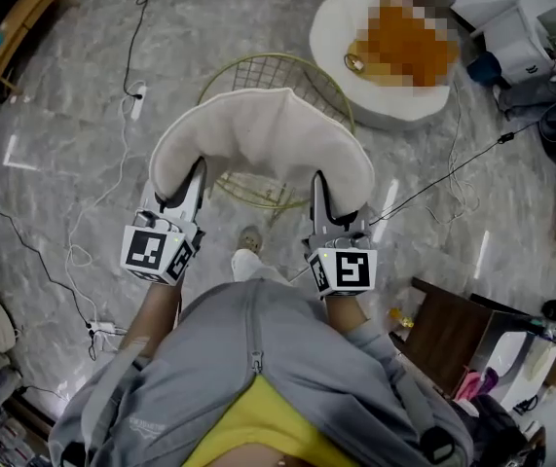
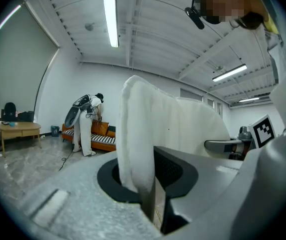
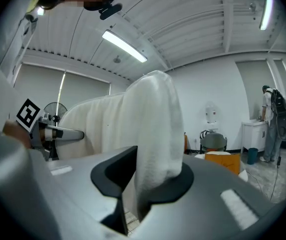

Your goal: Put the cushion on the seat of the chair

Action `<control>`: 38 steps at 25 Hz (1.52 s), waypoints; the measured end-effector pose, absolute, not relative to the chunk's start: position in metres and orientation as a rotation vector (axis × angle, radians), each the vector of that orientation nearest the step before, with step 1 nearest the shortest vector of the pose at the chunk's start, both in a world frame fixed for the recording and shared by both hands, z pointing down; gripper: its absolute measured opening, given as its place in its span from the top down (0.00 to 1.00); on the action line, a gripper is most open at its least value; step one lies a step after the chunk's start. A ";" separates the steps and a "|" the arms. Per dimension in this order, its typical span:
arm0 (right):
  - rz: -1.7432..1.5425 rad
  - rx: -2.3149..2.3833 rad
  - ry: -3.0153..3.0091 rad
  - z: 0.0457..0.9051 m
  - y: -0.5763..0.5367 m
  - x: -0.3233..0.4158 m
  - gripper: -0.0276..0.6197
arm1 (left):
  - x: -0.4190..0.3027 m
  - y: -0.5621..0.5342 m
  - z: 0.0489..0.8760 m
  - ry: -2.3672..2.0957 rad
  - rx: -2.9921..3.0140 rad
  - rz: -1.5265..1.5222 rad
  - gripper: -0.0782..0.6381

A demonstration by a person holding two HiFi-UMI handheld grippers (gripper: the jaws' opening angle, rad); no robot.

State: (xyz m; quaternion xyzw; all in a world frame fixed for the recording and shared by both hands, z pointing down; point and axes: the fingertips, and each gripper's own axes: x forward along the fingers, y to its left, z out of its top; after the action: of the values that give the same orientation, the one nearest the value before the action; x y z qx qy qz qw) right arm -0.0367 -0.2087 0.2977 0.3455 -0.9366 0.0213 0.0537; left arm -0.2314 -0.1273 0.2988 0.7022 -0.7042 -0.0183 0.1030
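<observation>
White and fleecy, the cushion (image 1: 258, 139) is hovering over the gold wire chair (image 1: 268, 71), not yet on its seat. We are carrying it with arms stretched forward, the left gripper (image 1: 192, 188) and right gripper (image 1: 321, 197) each pinching a near edge, pointing roughly level. Next we are judging it needs lowering flat, then releasing.

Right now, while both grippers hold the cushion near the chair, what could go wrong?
1. The left gripper and the right gripper each pinch only an edge of the soft cushion. It may slip out on one side and sag.
2. In the head view the cushion covers most of the wire chair, so it might land away from the middle of the seat.
</observation>
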 end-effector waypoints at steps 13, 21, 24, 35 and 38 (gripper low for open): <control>0.199 1.228 -2.693 0.348 -0.244 -0.009 0.85 | -0.215 -0.194 0.347 -1.832 2.150 0.057 0.79; 0.287 1.313 -2.570 0.385 -0.241 -0.017 0.85 | -0.228 -0.209 0.388 -1.658 2.157 0.104 0.79; 0.336 1.339 -2.515 0.406 -0.237 -0.031 0.85 | -0.243 -0.212 0.410 -1.582 2.160 0.133 0.79; 0.527 1.310 -2.336 0.514 -0.239 -0.063 0.84 | -0.278 -0.231 0.529 -1.335 2.034 0.234 0.79; 0.572 1.291 -2.299 0.549 -0.243 -0.062 0.84 | -0.277 -0.236 0.566 -1.290 2.010 0.256 0.79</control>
State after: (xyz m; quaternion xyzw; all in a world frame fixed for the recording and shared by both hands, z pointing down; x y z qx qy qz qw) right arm -0.0622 -0.2430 0.5495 0.4668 -0.8311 0.2070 0.2201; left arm -0.2772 -0.2359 0.5664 0.7802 -0.5006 0.0995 0.3616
